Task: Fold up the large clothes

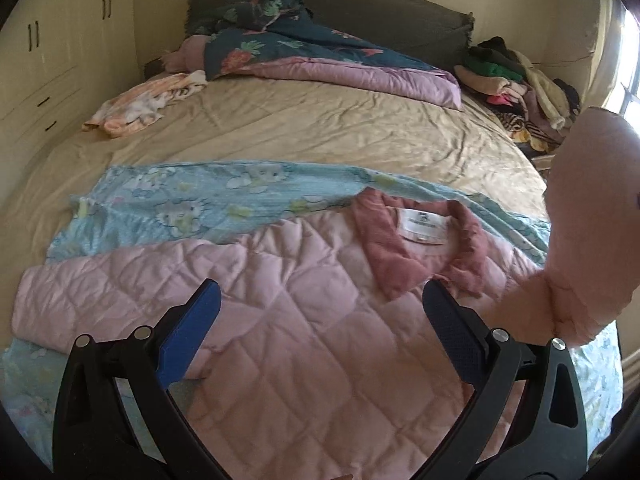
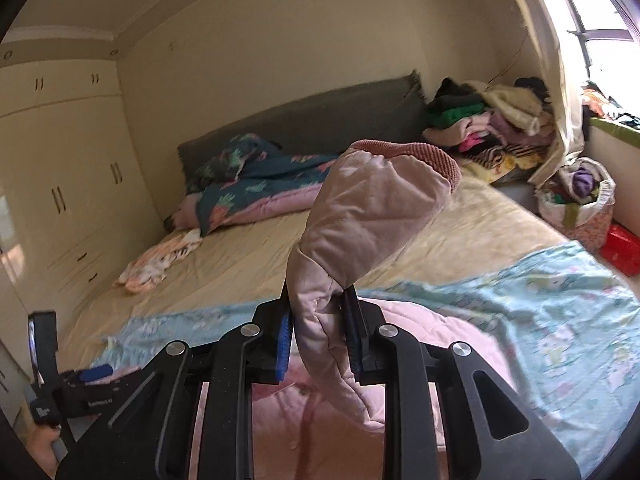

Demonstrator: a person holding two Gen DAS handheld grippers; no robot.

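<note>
**Pink quilted jacket spread on the bed, one sleeve lifted**

Pink and quilted, the jacket [image 1: 312, 320] lies flat across a light blue printed sheet [image 1: 192, 200] at the near end of the bed [image 1: 320, 128], its darker pink collar [image 1: 424, 248] and white label [image 1: 424, 226] facing up. One sleeve stretches out flat to the left in the left wrist view. The other sleeve [image 2: 360, 232] is raised off the bed: the right gripper [image 2: 318, 344] has its jaws pressed together on a fold of it, and the sleeve rises above the fingers with its ribbed cuff [image 2: 412, 156] at the top. The same raised sleeve shows at the right edge of the left wrist view.

The left gripper [image 1: 320, 312] hangs above the jacket's chest with its blue-padded jaws spread wide and nothing between them; whether the tips touch the fabric cannot be told. It also appears small at the lower left of the right wrist view.

Beyond the blue sheet, the tan bedsheet is bare and wrinkled. A crumpled peach-and-white garment [image 1: 148, 104] lies near the left side. A dark teal floral quilt [image 1: 288, 44] with a pink lining is heaped against the grey headboard [image 1: 380, 12]. A pile of clothes [image 1: 516, 84] sits at the far right corner. Cream wardrobes [image 2: 60, 184] line the left wall, and a bag [image 2: 580, 204] of clothes and a red box [image 2: 622, 248] stand beside the bed near the window.
</note>
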